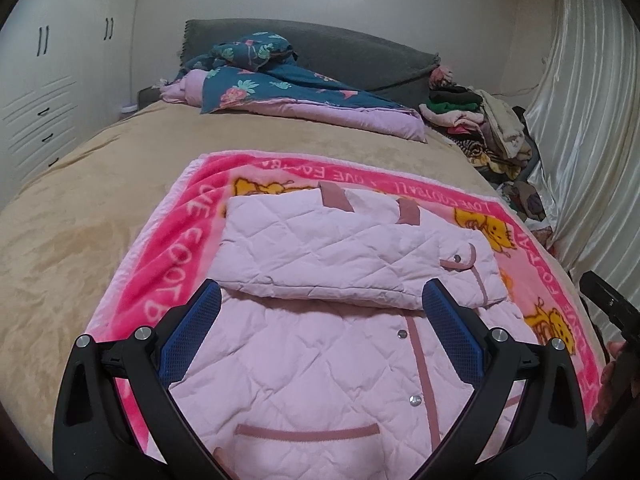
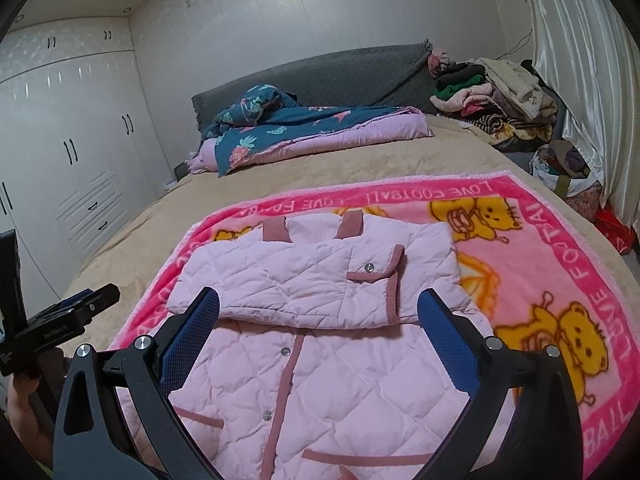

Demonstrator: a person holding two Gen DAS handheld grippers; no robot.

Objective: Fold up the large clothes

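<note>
Where the pink jacket (image 1: 320,344) lies half-folded, left gripper (image 1: 320,304) and right gripper (image 2: 318,312) spread wide, empty

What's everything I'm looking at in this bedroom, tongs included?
quilted jacket: one, pale pink with darker pink trim, partly folded on the blanket
fleece blanket: one, hot pink with yellow bears, spread on the bed
bed cover: one, tan
duvet: one, teal floral and lilac, bunched by the headboard
headboard: one, grey
clothes pile: one, mixed colours, far right corner
wardrobe: white, left wall
curtain: cream, right
left tongs: black, blue pads, open
right tongs: black, blue pads, open
</note>
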